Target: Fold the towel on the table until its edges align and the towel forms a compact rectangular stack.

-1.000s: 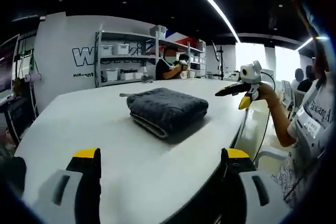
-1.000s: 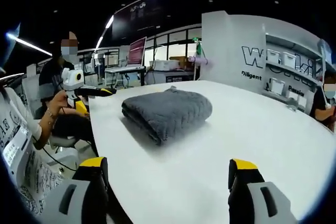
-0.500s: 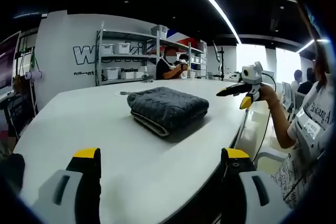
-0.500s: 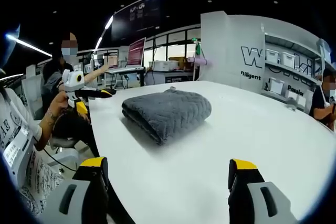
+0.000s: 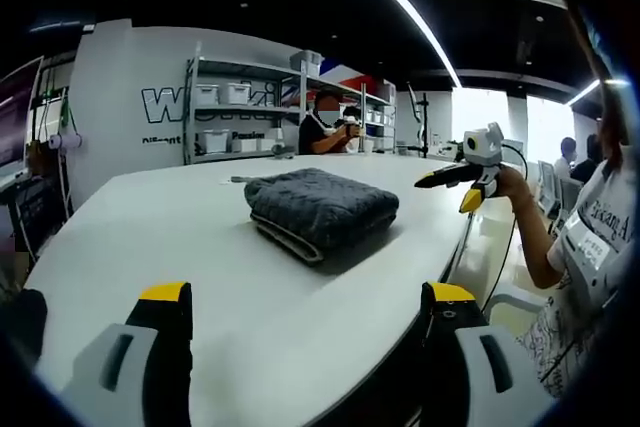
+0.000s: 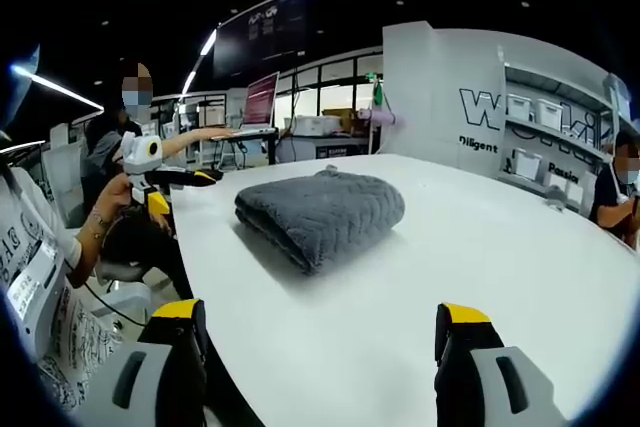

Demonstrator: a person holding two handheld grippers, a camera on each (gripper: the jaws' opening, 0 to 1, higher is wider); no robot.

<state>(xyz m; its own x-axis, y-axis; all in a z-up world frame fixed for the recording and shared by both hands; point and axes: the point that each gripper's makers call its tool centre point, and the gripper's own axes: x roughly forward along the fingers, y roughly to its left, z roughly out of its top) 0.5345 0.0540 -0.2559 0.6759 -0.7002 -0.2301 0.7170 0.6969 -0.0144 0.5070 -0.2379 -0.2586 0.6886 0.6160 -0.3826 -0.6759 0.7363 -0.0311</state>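
Towel [image 5: 320, 209] sits folded compact on counter [image 5: 150, 237], both tongs [image 5: 305, 347] [image 6: 325, 352] spread, empty, well apart from it; just hold off, don't disturb stack.

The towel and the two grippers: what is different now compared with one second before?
Almost nothing. The grey towel lies folded in a compact stack on the white table, where it was. Both grippers stay open and away from it; the right gripper hovers at the table edge as before. The small shifts look like camera motion.
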